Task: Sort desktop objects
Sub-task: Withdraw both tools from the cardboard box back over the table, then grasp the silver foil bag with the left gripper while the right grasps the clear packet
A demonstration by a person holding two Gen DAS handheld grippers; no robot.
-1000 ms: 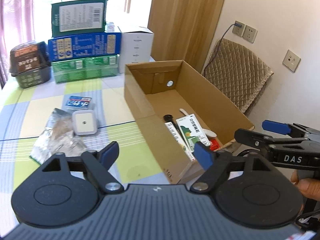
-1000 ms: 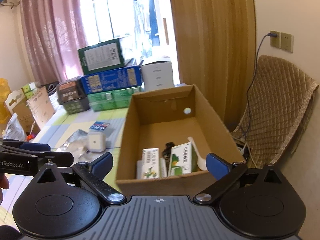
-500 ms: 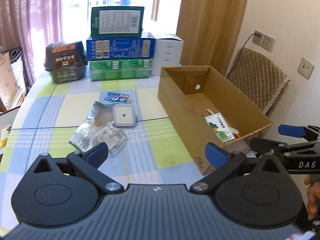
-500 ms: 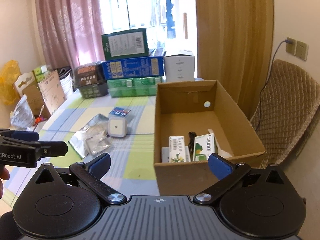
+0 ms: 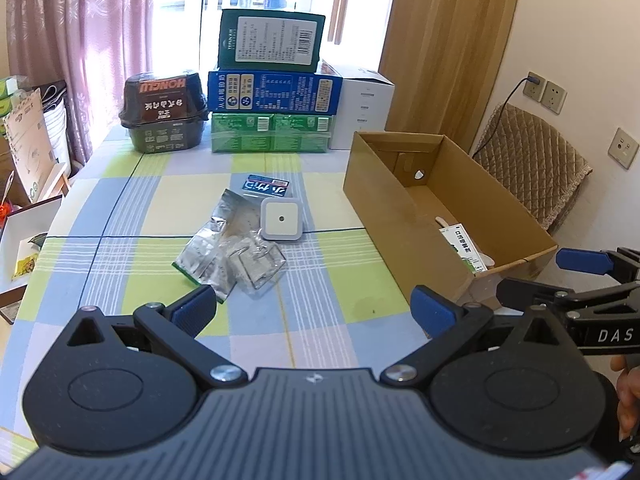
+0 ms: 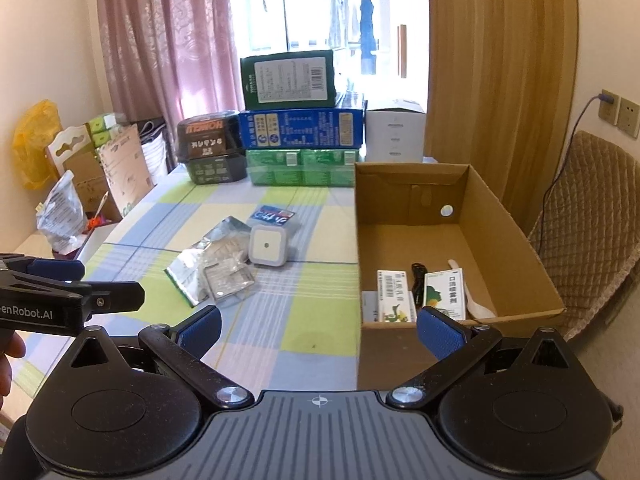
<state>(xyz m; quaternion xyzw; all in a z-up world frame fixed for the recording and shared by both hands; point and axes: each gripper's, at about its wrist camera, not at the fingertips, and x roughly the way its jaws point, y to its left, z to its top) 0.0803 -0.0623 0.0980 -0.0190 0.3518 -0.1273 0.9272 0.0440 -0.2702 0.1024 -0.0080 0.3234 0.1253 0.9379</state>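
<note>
Pink curtains (image 6: 160, 40), bright window (image 6: 320, 4), quilted chair (image 6: 592, 220).

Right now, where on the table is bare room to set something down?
Bare cloth lies between the foil packets and the box, also left of the packets. The far edge is crowded with cartons.

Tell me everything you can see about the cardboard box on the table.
The cardboard box is plain brown, rectangular and open-topped, standing upright on the right side of the checked tablecloth. Its far wall has a small round hole and a folded inner flap. Inside, toward the near end, are two green-and-white medicine boxes, a black cable between them and a white spoon. Neither the left gripper nor the right gripper touches it; both are open.
</note>
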